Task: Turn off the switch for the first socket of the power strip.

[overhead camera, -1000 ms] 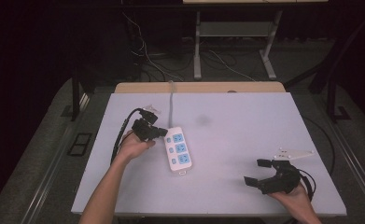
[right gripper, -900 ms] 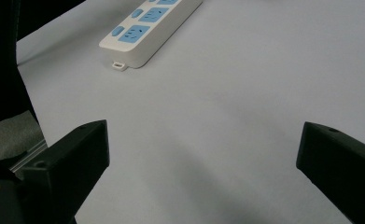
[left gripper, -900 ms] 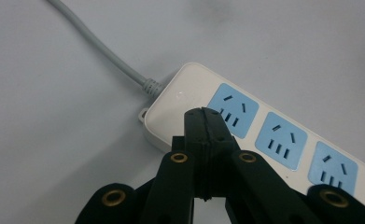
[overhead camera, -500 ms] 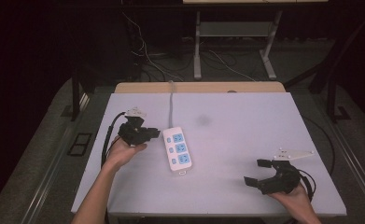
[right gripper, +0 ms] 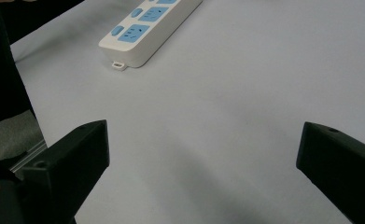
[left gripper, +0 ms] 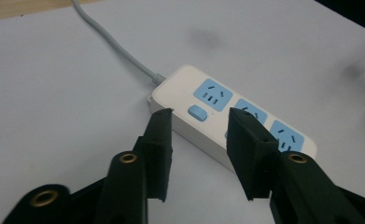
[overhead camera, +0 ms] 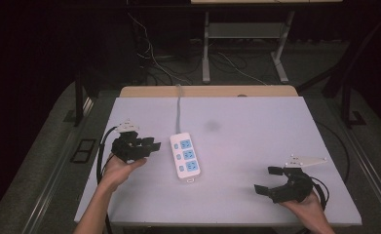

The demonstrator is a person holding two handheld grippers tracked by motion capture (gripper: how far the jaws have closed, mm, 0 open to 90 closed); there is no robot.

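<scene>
White power strip (overhead camera: 186,160) lies flat near the middle of the pale table (overhead camera: 256,131), a bit left of centre, long axis running roughly away from the person; three blue sockets on top, small blue switches beside them, grey cord (overhead camera: 179,109) leaving the far end toward the table's back edge. Left gripper (overhead camera: 152,143) held by the left hand (overhead camera: 121,165) just beside the strip's left side, jaws pointing at it, apart from it, no contact seen. In the left gripper view the jaws stand a modest gap apart, nothing between them, framing the near end of the strip (left gripper: 231,123) with the cord (left gripper: 110,42) curving off to the upper left. Right gripper (overhead camera: 268,180) sits near the table's front right corner, well apart from the strip, held in the right hand (overhead camera: 307,207); jaws spread wide, empty. Right gripper view: both jaws far apart over bare table, strip (right gripper: 147,28) off at the upper left. Dark smudge (overhead camera: 211,126) on the table beyond the strip.
</scene>
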